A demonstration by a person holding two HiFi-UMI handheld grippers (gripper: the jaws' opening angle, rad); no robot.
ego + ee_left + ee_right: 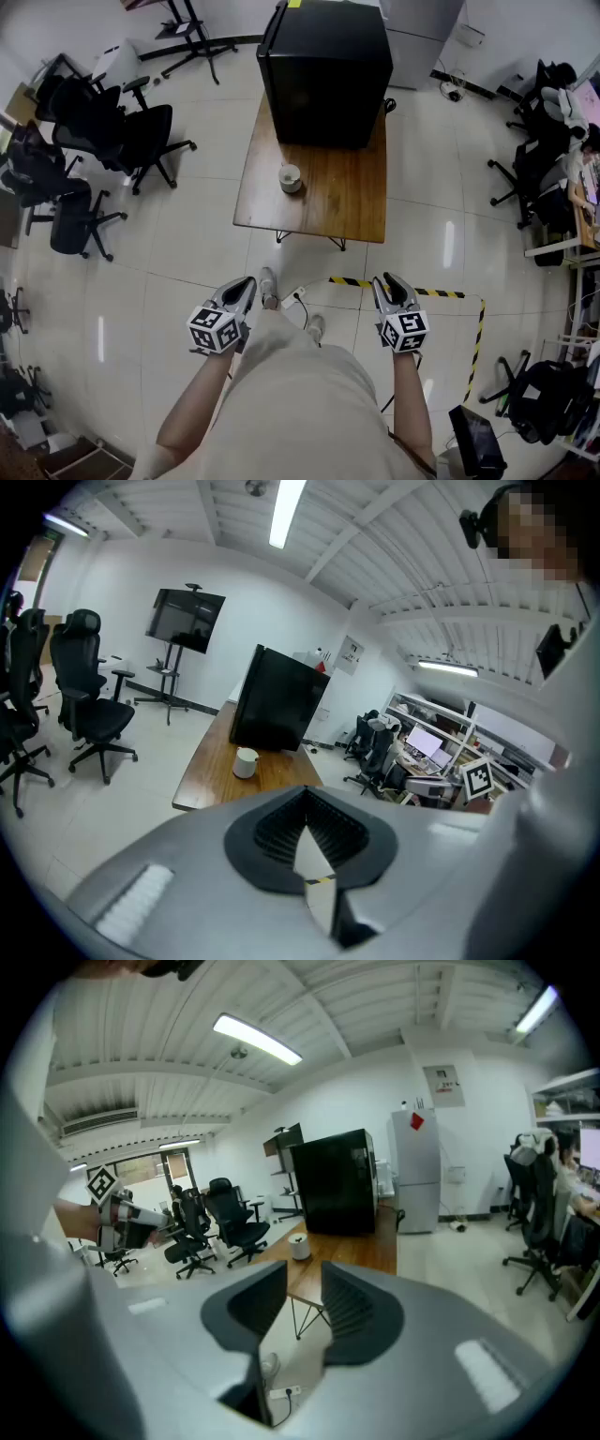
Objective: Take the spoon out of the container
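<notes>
A small white container (291, 178) stands on the wooden table (352, 202), in front of a black cabinet (326, 70). It also shows in the left gripper view as the container (246, 762) and in the right gripper view as the container (299, 1247). It is too small to make out a spoon. Both grippers are held near my waist, well short of the table. My left gripper (246, 284) (306, 794) has its tips together and holds nothing. My right gripper (387, 281) (304, 1279) shows a narrow gap between its pads, with nothing in it.
Black office chairs (112, 136) stand left of the table, and more chairs and desks (548, 159) at the right. Yellow-black tape (422, 292) marks the floor near my feet, beside a power strip (292, 298). A white fridge (415, 1171) stands behind the cabinet.
</notes>
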